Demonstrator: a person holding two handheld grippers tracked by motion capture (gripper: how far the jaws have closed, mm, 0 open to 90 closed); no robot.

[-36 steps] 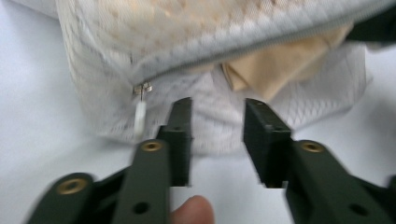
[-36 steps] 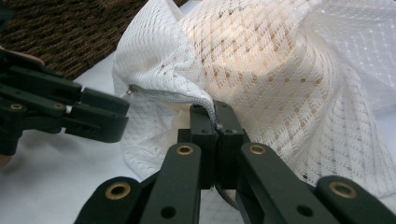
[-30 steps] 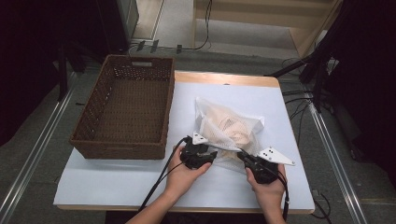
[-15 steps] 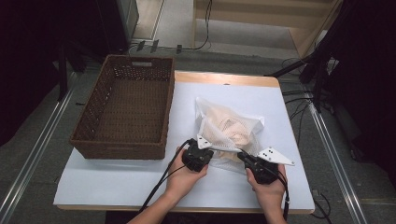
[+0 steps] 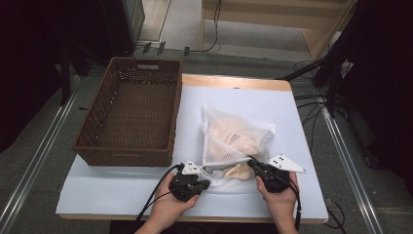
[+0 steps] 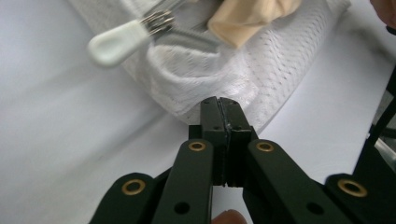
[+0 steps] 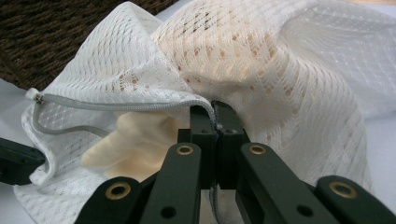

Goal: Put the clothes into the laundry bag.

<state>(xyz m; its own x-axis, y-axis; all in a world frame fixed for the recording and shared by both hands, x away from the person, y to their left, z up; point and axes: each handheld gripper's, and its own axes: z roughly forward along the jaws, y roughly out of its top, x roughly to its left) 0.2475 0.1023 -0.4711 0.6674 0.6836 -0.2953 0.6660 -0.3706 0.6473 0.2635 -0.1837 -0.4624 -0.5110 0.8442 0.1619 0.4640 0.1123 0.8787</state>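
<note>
High view: white rectangular desk [image 5: 146,187], large brown woven wicker basket [image 5: 129,119] standing empty on its left part, white mesh zip-up laundry bag [image 5: 234,139] lying right of centre, just beside but apart from the basket. Likely soft, light and floppy, sagging wherever unsupported; best taken at the stiffer zipper edge or a corner seam, not mid-panel. Peach-coloured soft cloth item [image 7: 128,140] inside, poking out at the open mouth; kind of garment impossible to tell. Left hand-held gripper [image 6: 222,105] pinched together on a fold of mesh at the bag's near corner. Right hand-held gripper [image 7: 215,109] clamped on the grey zipper edge [image 7: 116,106]. White oval plastic zipper pull [image 6: 116,41] blurred, near the left jaws. Far end of zipper hidden under folds.
</note>
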